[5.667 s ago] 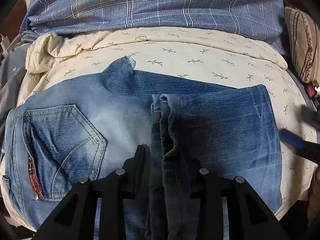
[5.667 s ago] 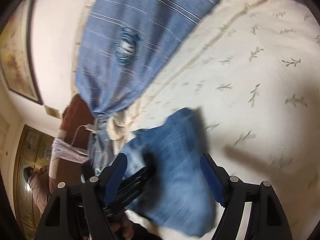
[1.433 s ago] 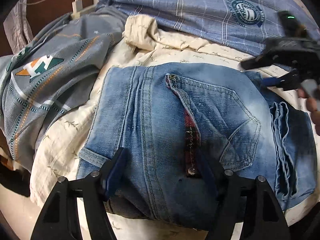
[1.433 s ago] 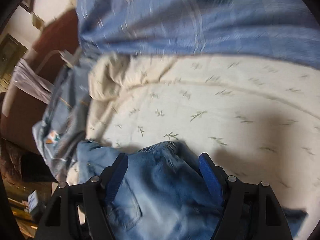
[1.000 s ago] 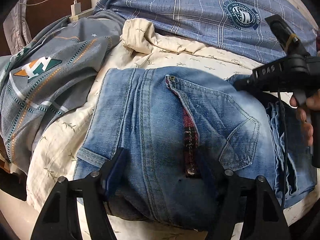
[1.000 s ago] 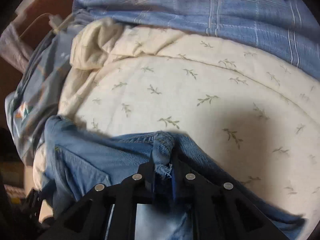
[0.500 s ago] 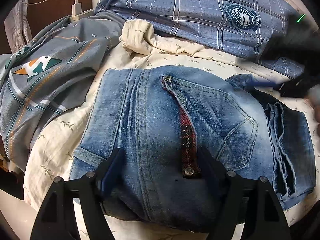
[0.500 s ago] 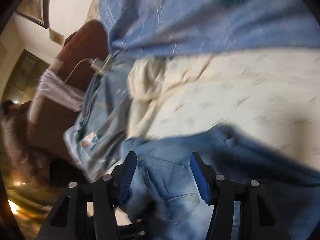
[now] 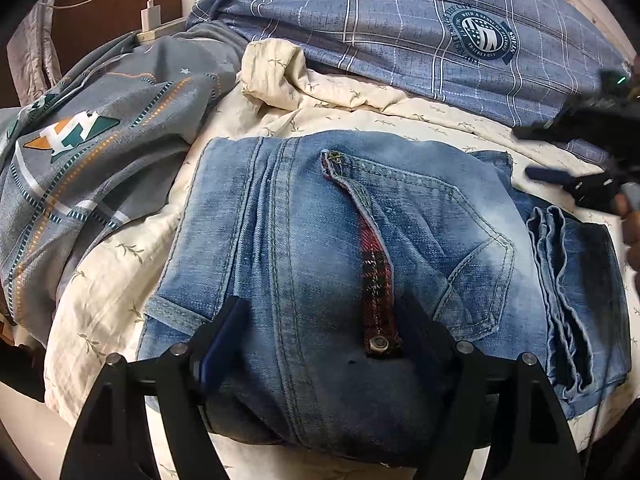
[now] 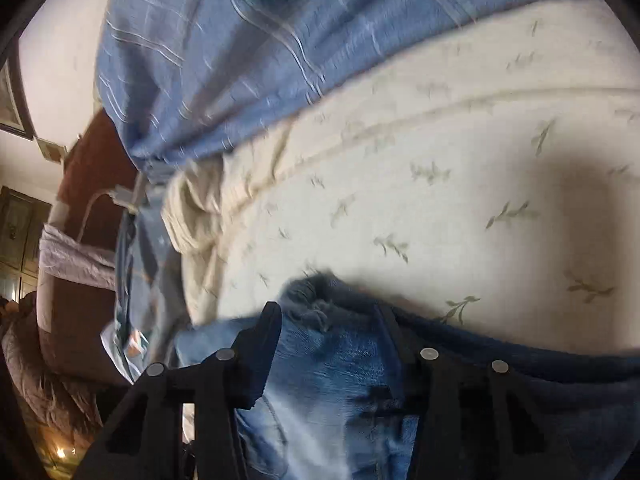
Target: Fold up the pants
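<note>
Blue jeans lie folded into a thick block on a cream leaf-print quilt, back pocket and red plaid tab facing up, leg hems stacked at the right. My left gripper is open, its fingers straddling the near folded edge of the jeans. My right gripper is open just above the far corner of the jeans; it also shows at the right edge of the left wrist view, beyond the jeans' far right corner.
A blue plaid pillow lies behind the jeans. A grey patterned blanket is heaped at the left. A brown headboard with a white charger stands at the far left. The bed's front edge runs just below the jeans.
My right gripper shut on the far corner of the jeans a second ago, then opened and let it go. My left gripper stayed open over the near edge.
</note>
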Available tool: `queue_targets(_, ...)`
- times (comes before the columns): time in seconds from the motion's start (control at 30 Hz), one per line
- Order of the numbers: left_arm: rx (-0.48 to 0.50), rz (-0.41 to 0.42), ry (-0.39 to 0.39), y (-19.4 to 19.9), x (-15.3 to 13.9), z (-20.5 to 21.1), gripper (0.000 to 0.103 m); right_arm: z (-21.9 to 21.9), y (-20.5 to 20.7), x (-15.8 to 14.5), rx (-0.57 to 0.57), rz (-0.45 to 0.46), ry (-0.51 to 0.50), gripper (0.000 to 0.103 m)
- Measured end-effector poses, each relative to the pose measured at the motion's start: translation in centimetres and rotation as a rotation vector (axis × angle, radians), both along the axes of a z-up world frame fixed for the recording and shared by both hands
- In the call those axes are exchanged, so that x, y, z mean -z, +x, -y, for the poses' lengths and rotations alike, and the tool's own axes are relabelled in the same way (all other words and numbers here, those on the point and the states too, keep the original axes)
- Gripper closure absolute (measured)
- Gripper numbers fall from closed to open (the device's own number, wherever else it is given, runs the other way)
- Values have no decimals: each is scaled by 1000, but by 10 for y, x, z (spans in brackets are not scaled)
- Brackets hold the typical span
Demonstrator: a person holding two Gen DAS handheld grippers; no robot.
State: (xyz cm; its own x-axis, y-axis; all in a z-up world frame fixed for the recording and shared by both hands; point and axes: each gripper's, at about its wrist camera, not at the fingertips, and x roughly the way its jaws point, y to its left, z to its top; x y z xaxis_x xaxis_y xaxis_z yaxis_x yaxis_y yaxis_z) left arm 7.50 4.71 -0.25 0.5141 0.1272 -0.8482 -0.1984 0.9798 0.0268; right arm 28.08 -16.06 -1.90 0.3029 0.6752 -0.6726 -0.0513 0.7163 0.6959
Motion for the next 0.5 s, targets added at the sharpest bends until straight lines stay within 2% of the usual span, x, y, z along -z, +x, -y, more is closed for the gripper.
queue_targets(0.1, -6, -5, 6, 1, 0, 1, 24, -11, -18, -21, -58, 62, 38, 45)
queue_targets(0.17, -6, -5, 2, 1, 0, 1, 24, -22, -22, -14, -119, 53, 40, 36)
queue_targets(0.2, -4, -4, 0, 1, 0, 1, 24, -28, -19, -2, -145, 40, -11, 35)
queue_targets(0.23, 0, -4, 0, 0, 0, 0, 24, -31, -12, 23, -138, -34, -125, 35)
queue_targets(0.27, 3, 1, -1, -1, -1, 0, 24, -25, -11, 29, -94, -50, -110, 46)
queue_targets(0.3, 5, 4, -5, -2, -1, -1, 24, -17, -12, 22, -41, -58, -58, 46)
queue_targets(0.33, 4, 3, -6, -2, -1, -1, 24, -19, -13, 15, -37, -53, -39, 45)
queue_targets(0.43, -4, 1, -3, -2, -2, 1, 24, -38, -26, -22, -94, 60, -24, 45)
queue_targets(0.5, -7, 0, -4, -1, -2, 1, 24, -53, -31, -32, -131, 92, 61, 41)
